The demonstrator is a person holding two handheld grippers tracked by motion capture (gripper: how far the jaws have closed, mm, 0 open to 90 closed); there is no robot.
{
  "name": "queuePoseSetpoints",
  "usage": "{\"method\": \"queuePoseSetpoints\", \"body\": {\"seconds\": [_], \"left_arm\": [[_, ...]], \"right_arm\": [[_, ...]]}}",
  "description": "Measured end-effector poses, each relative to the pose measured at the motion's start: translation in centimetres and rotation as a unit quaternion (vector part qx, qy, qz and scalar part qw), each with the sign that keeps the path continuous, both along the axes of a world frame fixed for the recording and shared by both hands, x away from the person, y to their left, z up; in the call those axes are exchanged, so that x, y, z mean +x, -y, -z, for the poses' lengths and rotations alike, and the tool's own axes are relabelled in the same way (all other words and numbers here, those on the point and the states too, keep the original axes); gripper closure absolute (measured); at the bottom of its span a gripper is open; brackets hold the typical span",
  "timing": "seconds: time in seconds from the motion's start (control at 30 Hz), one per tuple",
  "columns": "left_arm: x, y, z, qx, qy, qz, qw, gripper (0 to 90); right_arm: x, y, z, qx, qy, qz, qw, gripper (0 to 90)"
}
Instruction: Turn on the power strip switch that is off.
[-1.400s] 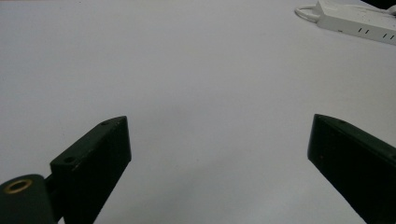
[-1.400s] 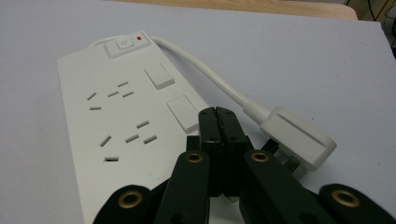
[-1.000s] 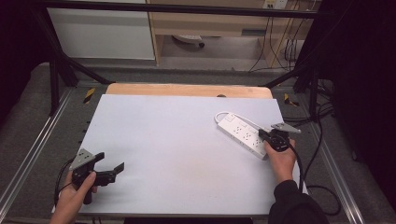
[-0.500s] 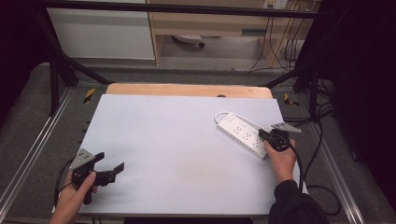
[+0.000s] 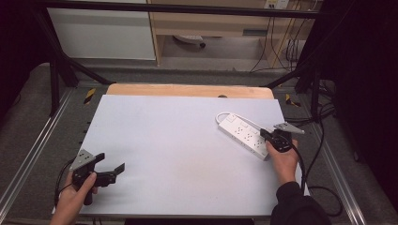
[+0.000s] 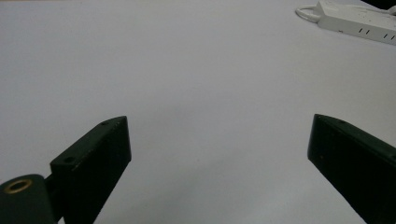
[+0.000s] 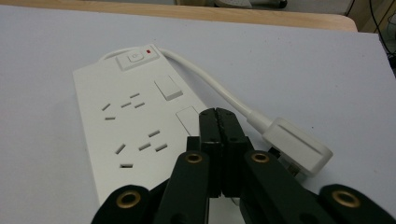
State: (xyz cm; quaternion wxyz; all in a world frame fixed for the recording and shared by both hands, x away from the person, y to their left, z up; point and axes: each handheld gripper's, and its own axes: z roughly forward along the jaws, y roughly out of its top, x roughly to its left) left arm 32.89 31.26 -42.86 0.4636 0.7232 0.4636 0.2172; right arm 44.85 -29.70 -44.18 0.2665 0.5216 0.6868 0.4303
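Nothing had moved since the earlier frames: both hands kept their places. One power strip (image 5: 244,133) lay near the table's (image 5: 178,140) right edge, its one plug (image 7: 299,147) just beside the right gripper (image 7: 217,116), whose jaws were closed and empty over the strip. The left gripper (image 5: 114,166), jaws spread wide with nothing between, sat at the near left corner, with broad bare tabletop between the two.

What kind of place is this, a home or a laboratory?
Probably a laboratory or workshop: a white work table inside a black metal frame, loose cables behind it, and a power strip lying on top.
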Motion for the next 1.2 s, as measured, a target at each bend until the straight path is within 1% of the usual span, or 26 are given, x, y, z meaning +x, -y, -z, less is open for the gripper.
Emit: {"method": "queuePoseSetpoints", "body": {"seconds": [0.23, 0.37, 0.53, 0.8, 1.0, 1.2], "left_arm": [[0.0, 0.1, 0.0, 0.001, -0.001, 0.0, 1.0, 6.2], [0.0, 0.0, 0.0, 0.0, 0.0, 0.0, 1.0, 6.1], [0.0, 0.0, 0.0, 0.0, -0.002, 0.0, 1.0, 6.1], [0.0, 0.0, 0.0, 0.0, -0.001, 0.0, 1.0, 6.1], [0.0, 0.0, 0.0, 0.001, -0.001, 0.0, 1.0, 6.1], [0.0, 0.0, 0.0, 0.001, 0.0, 0.001, 1.0, 6.1]], "right_arm": [[-0.3, -0.3, -0.5, 0.008, 0.007, -0.006, 0.9999, 89.6], [-0.5, -0.8, -0.8, 0.007, 0.014, -0.013, 0.9998, 89.5], [-0.6, -1.3, -1.1, 0.011, 0.016, -0.021, 0.9996, 88.2], [-0.8, -2.0, -1.6, 0.022, 0.018, -0.034, 0.999, 81.3], [-1.0, -2.3, -1.9, 0.024, 0.021, -0.043, 0.9986, 76.7], [-1.3, -2.4, -2.2, 0.031, 0.02, -0.05, 0.9981, 66.3]]}}
